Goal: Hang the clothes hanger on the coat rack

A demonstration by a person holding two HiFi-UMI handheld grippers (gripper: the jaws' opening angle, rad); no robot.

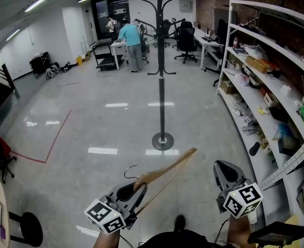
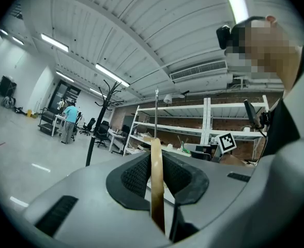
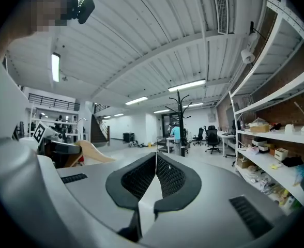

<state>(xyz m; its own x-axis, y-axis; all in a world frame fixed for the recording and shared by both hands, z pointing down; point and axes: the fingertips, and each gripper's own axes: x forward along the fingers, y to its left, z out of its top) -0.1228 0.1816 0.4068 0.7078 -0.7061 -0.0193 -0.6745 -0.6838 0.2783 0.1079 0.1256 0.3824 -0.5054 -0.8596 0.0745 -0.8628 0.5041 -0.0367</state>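
1. We recorded the clothes hanger (image 1: 165, 170) as a light, varnished wooden piece; a thin metal hook (image 2: 155, 118) rose from its middle.
2. We found the left gripper (image 1: 135, 191) clamped on the hanger near the hook; in the left gripper view the wooden edge stood upright between the two dark pads, touching both.
3. In the head view one long wooden arm ran up and to the right from the left gripper; its tip ended over the floor, between the two grippers.
4. We noted the right gripper (image 1: 223, 170) with its jaws together at the tips and nothing between them; it sat to the right of the hanger, apart from it.
5. The coat rack (image 1: 161, 76), black with curved prongs and a round base, stood on the floor well ahead of both grippers; the hanger did not touch it.
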